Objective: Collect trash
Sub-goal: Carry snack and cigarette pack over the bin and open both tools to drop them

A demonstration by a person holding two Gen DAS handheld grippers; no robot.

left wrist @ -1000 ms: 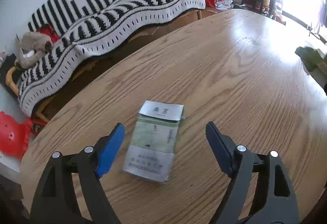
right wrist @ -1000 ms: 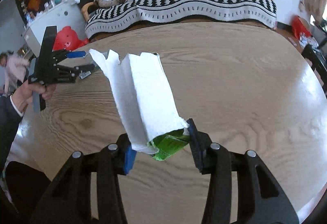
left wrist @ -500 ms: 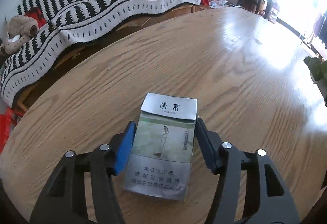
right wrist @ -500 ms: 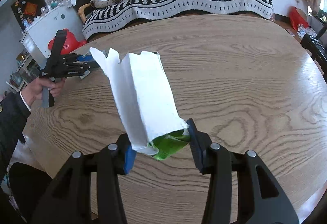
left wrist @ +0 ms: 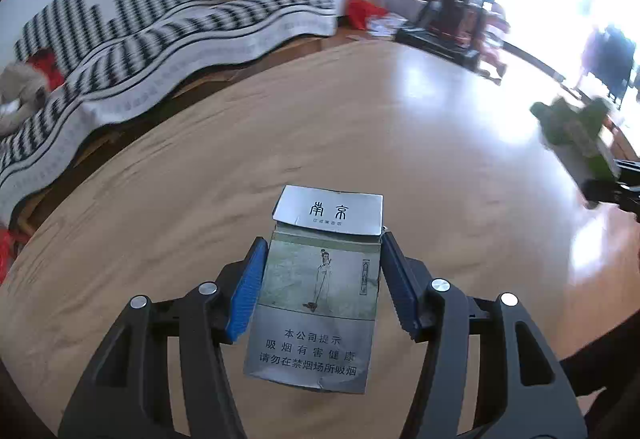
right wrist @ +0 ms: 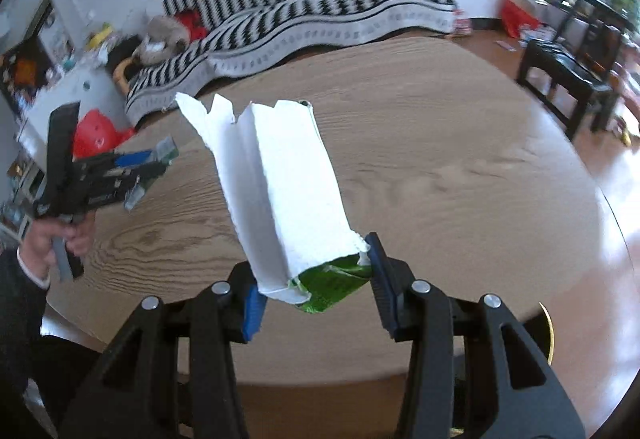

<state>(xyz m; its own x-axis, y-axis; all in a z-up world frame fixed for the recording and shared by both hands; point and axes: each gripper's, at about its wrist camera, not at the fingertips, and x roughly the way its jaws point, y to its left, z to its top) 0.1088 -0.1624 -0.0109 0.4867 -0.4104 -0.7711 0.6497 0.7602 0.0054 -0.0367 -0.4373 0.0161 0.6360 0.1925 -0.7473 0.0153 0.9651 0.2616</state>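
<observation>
- Now the left hand-held gripper (left wrist: 320, 279) is clenched on a cigarette pack (left wrist: 316, 295): its blue pads (left wrist: 248, 291) press both long sides, after the jaws have just been closing around the pack.
- The cigarette pack is held above the wooden bench (left wrist: 400, 143), its silver flip lid (left wrist: 330, 211) open toward 12 o'clock and its grey warning panel toward 6 o'clock.
- In the right wrist view, the same left hand-held gripper (right wrist: 156, 165) appears at 9 o'clock, held by a hand (right wrist: 60, 239) with a dark sleeve; the pack shows only as a small blurred end between its fingers.
- The right hand-held gripper (right wrist: 316, 287) is grasping a torn paper wrapper (right wrist: 280, 191), white outside with a green lining at its lower end.
- The wrapper rises from the jaws toward 11 o'clock, its ragged open edge uppermost, clear of the bench (right wrist: 440, 143).
- A sofa under a black-and-white striped throw (left wrist: 160, 39) stands beyond the bench at 10 to 12 o'clock.
- A blurred green object (left wrist: 572, 127) sits at 3 o'clock in the left wrist view; what it is cannot be told.
- A dark stool (right wrist: 568, 79) stands on the floor at 2 o'clock in the right wrist view.
</observation>
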